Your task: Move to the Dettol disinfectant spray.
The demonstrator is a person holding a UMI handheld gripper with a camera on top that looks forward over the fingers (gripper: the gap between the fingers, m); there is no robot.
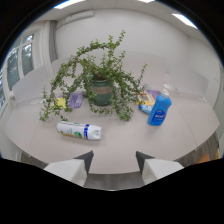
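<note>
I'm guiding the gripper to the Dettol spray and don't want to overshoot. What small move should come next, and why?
Probably ease forward and a little left. The spray can lies on its side on the table, beyond the fingers and left of the gap between them. The gripper is open and empty. The plant and blue bottle stand farther back, clear of that path.

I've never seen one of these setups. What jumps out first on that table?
A big trailing potted plant stands in the middle of the pale table, its leafy stems spilling out to both sides. A bright blue bottle stands upright beside it, and a white spray can lies on its side nearer the camera. The gripper has open fingers with nothing between them, just short of the table edge.
</note>
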